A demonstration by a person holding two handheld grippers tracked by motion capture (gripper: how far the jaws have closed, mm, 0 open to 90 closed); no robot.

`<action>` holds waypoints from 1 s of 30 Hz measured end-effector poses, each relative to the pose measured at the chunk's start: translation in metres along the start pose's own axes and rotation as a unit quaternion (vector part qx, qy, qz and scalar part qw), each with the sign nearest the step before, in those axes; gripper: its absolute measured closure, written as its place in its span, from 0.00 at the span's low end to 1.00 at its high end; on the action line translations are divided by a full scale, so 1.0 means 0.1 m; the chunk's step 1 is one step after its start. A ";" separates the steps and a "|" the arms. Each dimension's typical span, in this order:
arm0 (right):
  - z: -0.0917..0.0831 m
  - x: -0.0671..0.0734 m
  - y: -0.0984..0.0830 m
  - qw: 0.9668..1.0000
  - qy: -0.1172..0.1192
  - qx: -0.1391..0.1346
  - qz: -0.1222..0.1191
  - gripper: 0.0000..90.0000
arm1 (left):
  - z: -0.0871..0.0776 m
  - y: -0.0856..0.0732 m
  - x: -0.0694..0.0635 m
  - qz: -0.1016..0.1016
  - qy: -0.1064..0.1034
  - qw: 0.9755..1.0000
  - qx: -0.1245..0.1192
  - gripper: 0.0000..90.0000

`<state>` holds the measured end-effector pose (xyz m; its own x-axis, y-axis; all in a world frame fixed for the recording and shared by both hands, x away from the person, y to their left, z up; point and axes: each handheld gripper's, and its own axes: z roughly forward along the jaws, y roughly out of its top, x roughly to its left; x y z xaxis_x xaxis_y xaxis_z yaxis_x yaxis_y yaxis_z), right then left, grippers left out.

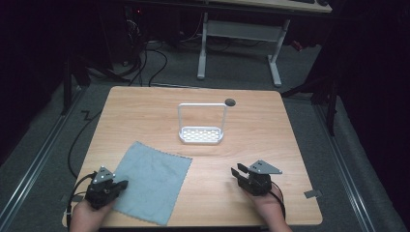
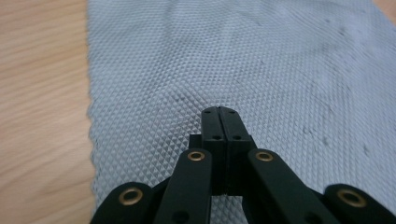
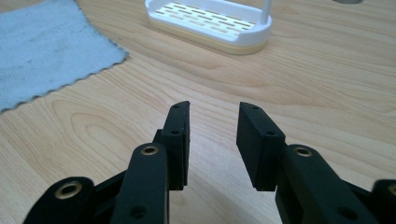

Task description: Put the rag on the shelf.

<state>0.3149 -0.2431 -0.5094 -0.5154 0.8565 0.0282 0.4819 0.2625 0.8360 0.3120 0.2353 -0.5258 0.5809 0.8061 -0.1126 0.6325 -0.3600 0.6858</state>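
A grey-blue cloth [image 1: 150, 181] [image 2: 233, 56] [image 3: 42, 46] lies flat on the near left of the wooden table [image 1: 270, 145]. My left gripper [image 1: 123, 183] [image 2: 219, 112] rests over the cloth's left part with its jaws pressed together; no fold of cloth shows between them. My right gripper [image 1: 237, 173] [image 3: 212, 116] is open above bare wood at the near right, nothing between its jaws. A white slotted rack [image 1: 201, 134] [image 3: 210, 23] with a tall loop handle stands at the table's centre, beyond both grippers.
A small dark round spot [image 1: 230, 102] sits in the tabletop behind the rack. A white desk frame [image 1: 239, 43] and cables [image 1: 154, 58] are on the floor beyond the far edge. Metal rails run along both sides of the table.
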 end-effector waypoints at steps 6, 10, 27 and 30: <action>0.08 0.04 0.03 1.000 0.009 0.005 -0.005 0.73 | 0.05 0.03 -0.22 0.024 -0.025 0.999 0.005 1.00; 0.11 0.09 0.04 1.000 0.016 0.005 -0.011 0.73 | 0.13 0.08 -0.36 0.037 -0.054 0.998 0.006 0.97; 0.44 0.81 0.13 0.987 0.123 0.050 -0.095 1.00 | 0.00 -0.01 -0.13 -0.002 0.002 1.000 -0.021 0.85; 0.62 1.04 0.16 0.979 0.139 0.076 -0.132 1.00 | 0.03 -0.02 -0.13 -0.004 -0.001 1.000 -0.016 0.89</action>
<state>0.3131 -0.1222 -0.5277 -0.7988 0.6015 -0.0113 0.3951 0.5386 0.7442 0.3048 0.2240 -0.5280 0.5767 0.8082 -0.1194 0.6206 -0.3383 0.7074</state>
